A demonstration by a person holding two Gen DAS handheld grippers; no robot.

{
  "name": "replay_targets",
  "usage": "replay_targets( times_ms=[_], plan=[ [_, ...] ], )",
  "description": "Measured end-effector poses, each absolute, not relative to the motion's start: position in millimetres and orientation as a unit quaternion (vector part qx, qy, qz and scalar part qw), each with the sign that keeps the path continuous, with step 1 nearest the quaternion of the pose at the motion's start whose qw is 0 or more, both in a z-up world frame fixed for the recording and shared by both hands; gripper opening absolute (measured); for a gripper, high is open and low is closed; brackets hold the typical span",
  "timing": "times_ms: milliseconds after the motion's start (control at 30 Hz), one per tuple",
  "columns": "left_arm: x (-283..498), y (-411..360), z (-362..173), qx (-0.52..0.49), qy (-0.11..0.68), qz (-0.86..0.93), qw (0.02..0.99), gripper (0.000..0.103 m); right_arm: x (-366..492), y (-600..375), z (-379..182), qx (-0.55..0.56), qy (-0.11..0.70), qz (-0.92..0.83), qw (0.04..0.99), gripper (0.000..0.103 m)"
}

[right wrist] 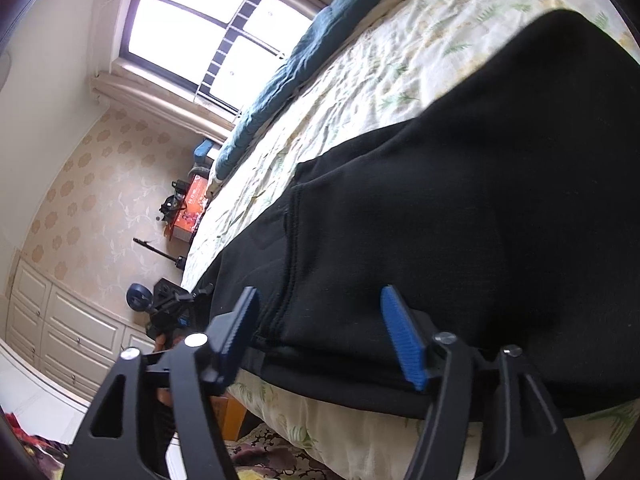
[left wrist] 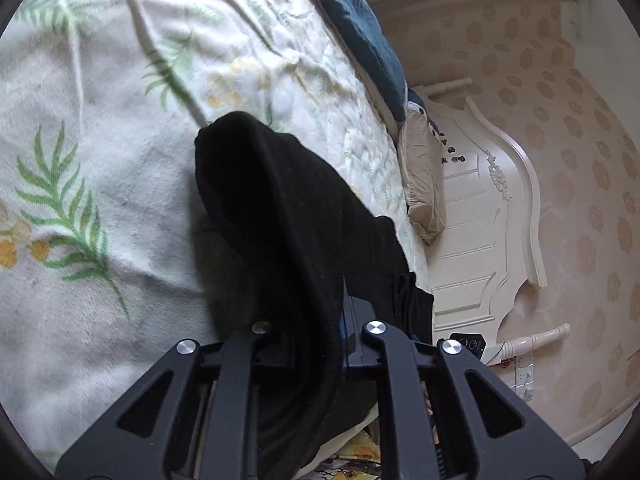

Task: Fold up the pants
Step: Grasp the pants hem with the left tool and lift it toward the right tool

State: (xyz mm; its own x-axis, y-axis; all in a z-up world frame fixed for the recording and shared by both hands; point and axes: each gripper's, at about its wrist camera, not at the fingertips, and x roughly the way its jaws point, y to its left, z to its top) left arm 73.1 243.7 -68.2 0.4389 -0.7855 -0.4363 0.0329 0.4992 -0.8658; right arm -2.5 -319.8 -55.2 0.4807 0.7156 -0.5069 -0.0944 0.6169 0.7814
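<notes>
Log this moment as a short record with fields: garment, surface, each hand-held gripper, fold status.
garment: black pants, spread along the near edge of the bed
surface: bed with leaf-print cover
left hand-held gripper: shut on a bunched part of the pants, fabric draping over and between its fingers
right hand-held gripper: open, blue pads either side of the pants' edge, not pressing it
beyond the pants: blue blanket along the far side of the bed
fold status: pants partly lifted at the left, no finished fold visible
</notes>
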Motion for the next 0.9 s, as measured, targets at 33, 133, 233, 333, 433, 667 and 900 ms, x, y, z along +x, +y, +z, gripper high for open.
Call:
replay_targets(
  times_ms=[33,133,233,333,433,667,900],
  plan=[
    [72,241,-62,-0.416,0.447,-0.279,0.741,0.012,-3,-317,-54,0.347,0.439,0.259,0.788,0.077],
    [69,227,-30,-0.399,0.429,-0.292,0.756,0.012,-4,-311,-50,0.331,0.438,0.25,0.798,0.08],
    [68,208,-1,-0.383,0.418,-0.31,0.764,0.012,-8,-311,-47,0.331,0.433,0.244,0.802,0.08],
    [70,176,29,-0.375,0.41,-0.334,0.761,0.012,-16,-314,-45,0.341,0.435,0.241,0.798,0.08],
    [72,141,50,-0.358,0.408,-0.352,0.762,0.012,-26,-319,-43,0.355,0.432,0.245,0.792,0.08],
    [81,32,78,-0.297,0.425,-0.396,0.758,0.012,-53,-331,-41,0.364,0.425,0.239,0.794,0.08],
    [89,-88,57,-0.214,0.462,-0.421,0.751,0.012,-77,-352,-34,0.372,0.412,0.225,0.801,0.08]
  ],
)
